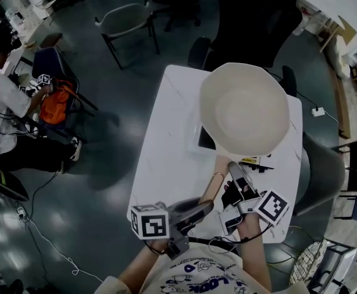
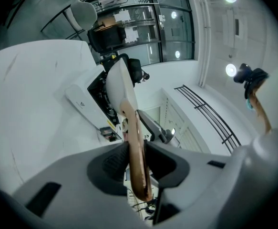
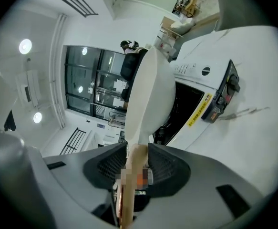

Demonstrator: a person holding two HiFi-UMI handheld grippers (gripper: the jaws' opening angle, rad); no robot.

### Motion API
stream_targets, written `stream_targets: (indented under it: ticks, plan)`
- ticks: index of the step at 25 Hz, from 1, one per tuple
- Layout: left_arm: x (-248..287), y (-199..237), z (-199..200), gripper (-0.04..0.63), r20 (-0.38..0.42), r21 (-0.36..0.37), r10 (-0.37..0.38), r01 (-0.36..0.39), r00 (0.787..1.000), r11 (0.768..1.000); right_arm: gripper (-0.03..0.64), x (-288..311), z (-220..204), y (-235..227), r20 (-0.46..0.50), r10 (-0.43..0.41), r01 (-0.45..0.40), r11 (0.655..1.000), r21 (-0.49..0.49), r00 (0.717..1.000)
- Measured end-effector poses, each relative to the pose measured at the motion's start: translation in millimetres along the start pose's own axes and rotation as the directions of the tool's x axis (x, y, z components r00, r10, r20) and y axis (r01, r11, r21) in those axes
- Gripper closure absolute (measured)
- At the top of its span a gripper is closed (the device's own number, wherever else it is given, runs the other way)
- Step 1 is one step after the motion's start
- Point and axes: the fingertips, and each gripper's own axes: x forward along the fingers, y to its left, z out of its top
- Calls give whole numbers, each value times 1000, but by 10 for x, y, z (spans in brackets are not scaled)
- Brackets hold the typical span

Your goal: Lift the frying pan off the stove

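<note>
The pan is big, round and cream. It hangs over the stove, which sits near the far right corner of the table. The pan hides most of the stove. It looks like it is up in the air and not sitting on the stove, so the lift seems mostly done.

Both claws hold the same thing, the long wooden handle. The left claw is squeezed tight on the end of the handle, with a pad pressed on each side. The right claw grips the handle closer to the pan. Its pads look pressed on both sides too, and there is nothing else in it.

Why two claws on one handle? The pan is wide, and all its weight is far out past the handle. One claw alone might let it tip or spin. The claw near the pan takes the weight, and the claw at the end stops it from drooping.

The handle points back at the person near the front edge of the table, so it is easy to reach.
</note>
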Motion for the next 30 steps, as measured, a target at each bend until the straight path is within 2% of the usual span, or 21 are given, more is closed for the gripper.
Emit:
stream_targets:
  ticks: [10,21,30]
  plan:
    - [-16,26,0,477,-20,17,22,-22,1000,1000,456,170,-46,-55,-33,-4,6,999,48,999]
    - [-4,4,-18,477,-14,2,7,-7,1000,1000,448,305,-45,-66,-48,15,-11,996,91,999]
    - [-12,16,-10,477,-10,5,12,-12,1000,1000,448,382,-71,-57,-116,48,-36,994,102,992]
